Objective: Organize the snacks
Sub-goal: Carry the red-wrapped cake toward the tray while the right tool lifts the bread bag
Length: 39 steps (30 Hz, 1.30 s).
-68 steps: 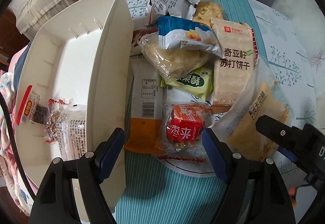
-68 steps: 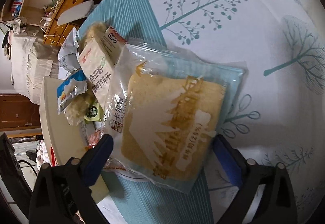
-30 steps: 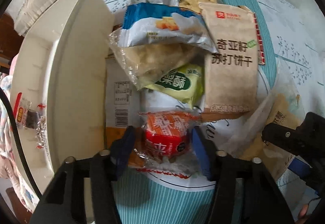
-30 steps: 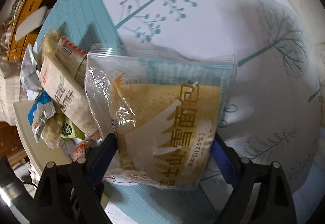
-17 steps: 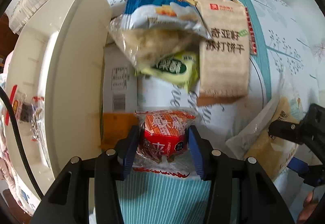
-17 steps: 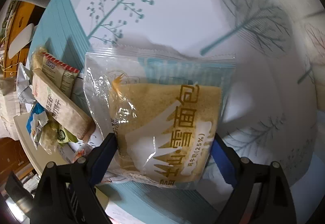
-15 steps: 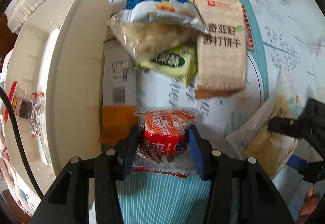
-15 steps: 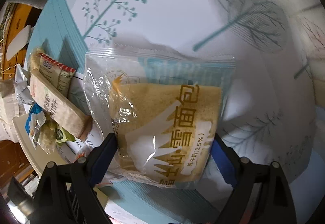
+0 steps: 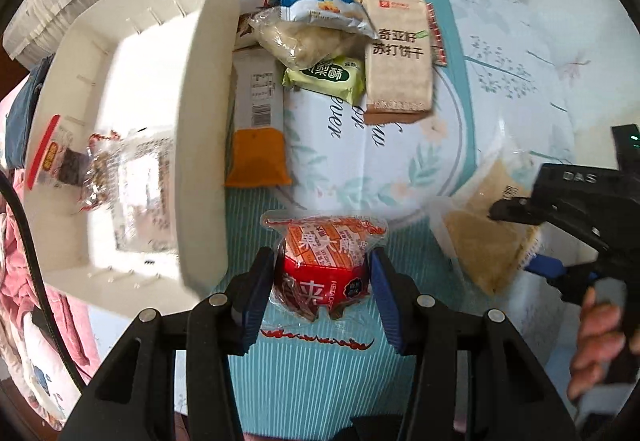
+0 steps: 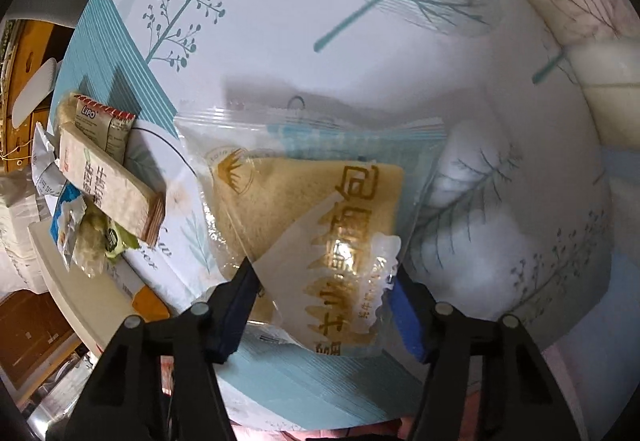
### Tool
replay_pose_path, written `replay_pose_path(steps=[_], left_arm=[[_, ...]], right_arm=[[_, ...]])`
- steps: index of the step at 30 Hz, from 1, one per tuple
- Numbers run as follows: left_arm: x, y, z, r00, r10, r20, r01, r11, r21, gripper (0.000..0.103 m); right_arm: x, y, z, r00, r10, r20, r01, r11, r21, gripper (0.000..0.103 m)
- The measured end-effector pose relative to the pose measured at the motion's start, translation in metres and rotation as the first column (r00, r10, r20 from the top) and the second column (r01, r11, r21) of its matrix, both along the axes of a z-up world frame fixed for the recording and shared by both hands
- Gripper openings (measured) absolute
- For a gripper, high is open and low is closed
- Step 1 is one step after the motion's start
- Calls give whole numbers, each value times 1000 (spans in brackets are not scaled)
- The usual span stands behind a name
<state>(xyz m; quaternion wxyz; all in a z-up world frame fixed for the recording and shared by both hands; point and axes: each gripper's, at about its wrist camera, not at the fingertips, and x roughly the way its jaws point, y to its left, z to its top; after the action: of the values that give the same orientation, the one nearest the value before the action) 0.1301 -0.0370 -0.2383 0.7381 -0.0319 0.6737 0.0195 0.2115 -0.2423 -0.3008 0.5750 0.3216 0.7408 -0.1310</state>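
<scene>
L hand-held gripper (image 9: 322, 277) clamped on red snack (image 9: 324, 265). R hand-held gripper (image 10: 322, 311) closing round bread bag (image 10: 316, 233); slick film may slip.

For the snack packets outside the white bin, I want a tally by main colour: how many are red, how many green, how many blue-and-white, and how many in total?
Red: 1, the red packet gripped in the left gripper
Green: 1, the green packet in the pile
Blue-and-white: 1, the blue-and-white packet on top of the pile
Total: 3

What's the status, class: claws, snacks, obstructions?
Left claw shut on red-orange snack packet. Right claw closing around clear-wrapped bread. White plastic bin unobstructed.
</scene>
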Motion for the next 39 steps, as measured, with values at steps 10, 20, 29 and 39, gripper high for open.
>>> replay_pose_path(steps=[10,20,29,39], left_arm=[[-19,7,55,999,-32,28,33,999,-42,47],[-37,35,75,997,-32,67,38,996,-84,47],[-45,89,103,982,-44,183,68,990,-127,47],[-39,161,126,953,-74,293,114,986,-122,47]], right_arm=[[-45,15,0,1000,-30,1,30,998,48,56],[-67,56,27,999,13,52,-17,997,74,55],[-85,83,71,983,6,185,-13,999,36,55],[-98,122,119,946,21,323,-15,1000,-19,55]])
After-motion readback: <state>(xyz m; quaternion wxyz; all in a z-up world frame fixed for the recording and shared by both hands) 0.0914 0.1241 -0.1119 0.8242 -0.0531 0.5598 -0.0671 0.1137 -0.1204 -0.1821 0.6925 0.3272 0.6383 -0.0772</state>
